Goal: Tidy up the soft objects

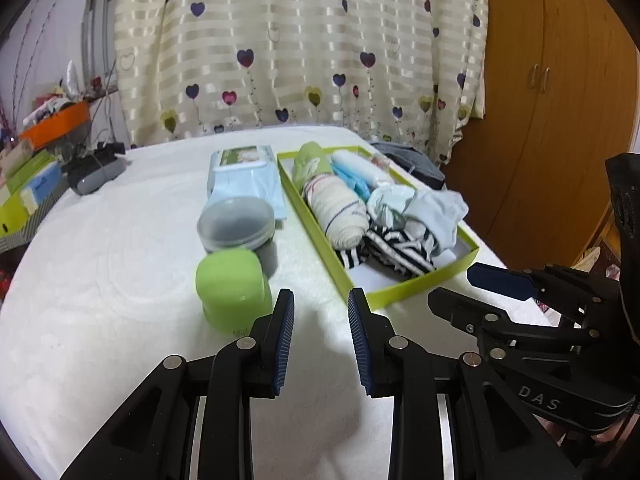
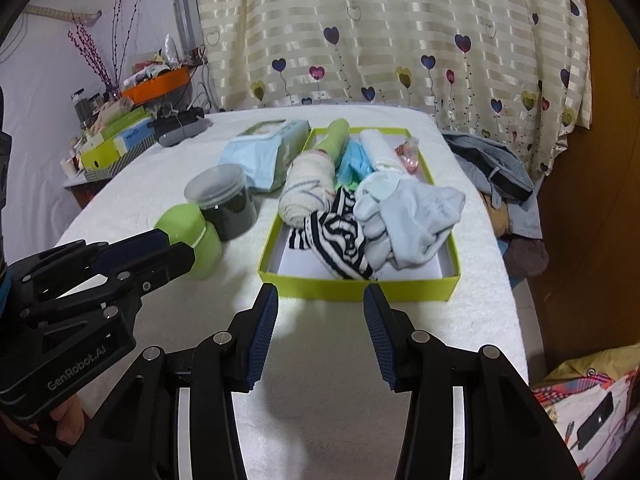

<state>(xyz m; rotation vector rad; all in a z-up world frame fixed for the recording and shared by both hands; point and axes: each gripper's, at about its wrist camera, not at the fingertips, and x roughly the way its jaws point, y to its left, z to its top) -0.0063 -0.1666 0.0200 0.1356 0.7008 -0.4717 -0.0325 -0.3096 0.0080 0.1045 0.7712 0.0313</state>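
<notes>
Your left gripper has its jaws spread with nothing between them, poised over bare white cover just short of the near corner of the green box. Your right gripper is the same: jaws apart, empty, lined up on the box's near wall.

The soft things are already in that box. Rolled pieces lie in a row at the far end, the cream roll nearest you among them. At the near end the striped black-and-white cloth and the pale blue socks sit in a loose heap, and the socks rise above the rim.

That heap looks like the work left. I would take the socks from above with the right gripper, closing on the thick bundled middle, not a trailing toe, so the whole piece lifts together. Use the left gripper to pin the striped cloth or steady the box, which is light card and will probably slide on the fabric.

Mind your left side: the green jar stands just beside the left jaws, with the lidded grey tub touching or nearly touching behind it, and a sideways swing would knock either one. The desk ends close to the box on the right. The widest open room is the bare cover in front of you.
</notes>
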